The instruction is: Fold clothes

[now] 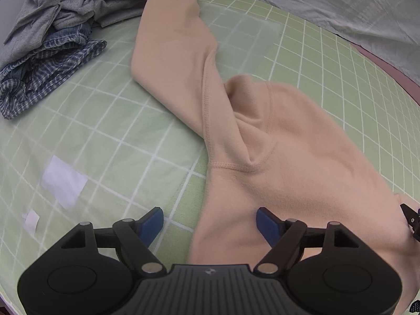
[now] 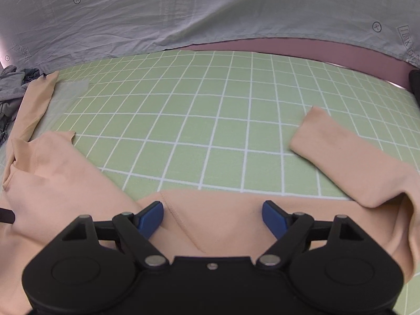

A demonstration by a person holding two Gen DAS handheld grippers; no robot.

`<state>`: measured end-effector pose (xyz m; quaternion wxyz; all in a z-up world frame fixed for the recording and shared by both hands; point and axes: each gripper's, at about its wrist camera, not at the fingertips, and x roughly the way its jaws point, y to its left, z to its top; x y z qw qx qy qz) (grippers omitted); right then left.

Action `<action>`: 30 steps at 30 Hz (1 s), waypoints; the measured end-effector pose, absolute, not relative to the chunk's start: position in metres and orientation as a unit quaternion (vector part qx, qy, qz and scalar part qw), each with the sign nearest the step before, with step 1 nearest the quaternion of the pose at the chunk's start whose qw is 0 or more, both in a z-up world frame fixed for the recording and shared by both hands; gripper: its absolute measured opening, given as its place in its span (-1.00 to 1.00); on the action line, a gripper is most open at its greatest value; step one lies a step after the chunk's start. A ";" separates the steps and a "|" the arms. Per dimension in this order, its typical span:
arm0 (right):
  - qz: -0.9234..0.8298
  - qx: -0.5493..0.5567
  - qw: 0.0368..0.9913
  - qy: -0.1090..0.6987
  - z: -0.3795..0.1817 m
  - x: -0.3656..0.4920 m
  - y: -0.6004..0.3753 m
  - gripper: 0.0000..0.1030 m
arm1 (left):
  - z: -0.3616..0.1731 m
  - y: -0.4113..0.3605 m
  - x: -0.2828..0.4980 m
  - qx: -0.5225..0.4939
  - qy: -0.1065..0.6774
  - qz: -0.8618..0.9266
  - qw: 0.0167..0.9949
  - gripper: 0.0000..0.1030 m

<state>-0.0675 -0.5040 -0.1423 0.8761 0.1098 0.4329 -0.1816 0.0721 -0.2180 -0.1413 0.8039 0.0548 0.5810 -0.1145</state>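
Left gripper [image 1: 210, 224] hangs released, jaws wide, over the near edge of the peach top [image 1: 288, 162]. Right gripper [image 2: 212, 219] is likewise spread, gripping nothing, above that top [image 2: 210, 210]. The top lies flat on the green checked sheet [image 2: 210, 120], sleeves outstretched. Farther left sits a pile of clothes [image 1: 52, 39]; a grey cover [image 2: 183, 13] lies beyond.

A work surface is covered by a pale green cloth [image 2: 210, 120] ruled with a white grid. Behind it a mauve strip [image 2: 302, 50] is seen, and above that a wrinkled grey sheet [image 2: 183, 13] printed with small carrots and round marks is hung. Soft, even light is cast, and few shadows are thrown
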 end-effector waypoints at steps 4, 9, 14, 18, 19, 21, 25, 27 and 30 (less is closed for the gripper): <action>-0.158 0.095 0.883 0.430 -0.136 -0.066 -0.504 -0.29 | -0.142 -0.220 0.071 0.062 0.578 -0.113 0.805 0.54; -0.180 0.087 0.890 0.410 -0.127 -0.066 -0.517 -0.90 | -0.143 -0.222 0.069 0.074 0.573 -0.113 0.808 0.56; -0.278 0.115 0.886 0.353 -0.107 -0.078 -0.554 -0.91 | -0.144 -0.220 0.069 0.079 0.567 -0.113 0.812 0.64; -0.321 0.125 0.872 0.348 -0.103 -0.092 -0.586 -0.90 | -0.145 -0.223 0.070 0.082 0.568 -0.110 0.811 0.73; -0.316 0.118 0.870 0.359 -0.106 -0.092 -0.588 -0.88 | -0.144 -0.222 0.070 0.082 0.569 -0.110 0.811 0.73; -0.320 0.133 0.865 0.362 -0.109 -0.098 -0.589 -0.60 | -0.143 -0.220 0.071 0.078 0.571 -0.109 0.810 0.72; -0.353 0.168 0.854 0.344 -0.109 -0.116 -0.586 -0.09 | -0.143 -0.214 0.069 0.072 0.575 -0.107 0.808 0.72; -0.369 0.175 0.845 0.344 -0.109 -0.124 -0.583 0.10 | -0.143 -0.211 0.068 0.071 0.576 -0.105 0.807 0.72; -0.378 0.177 0.840 0.347 -0.108 -0.137 -0.575 0.13 | -0.138 -0.207 0.064 0.069 0.575 -0.103 0.809 0.72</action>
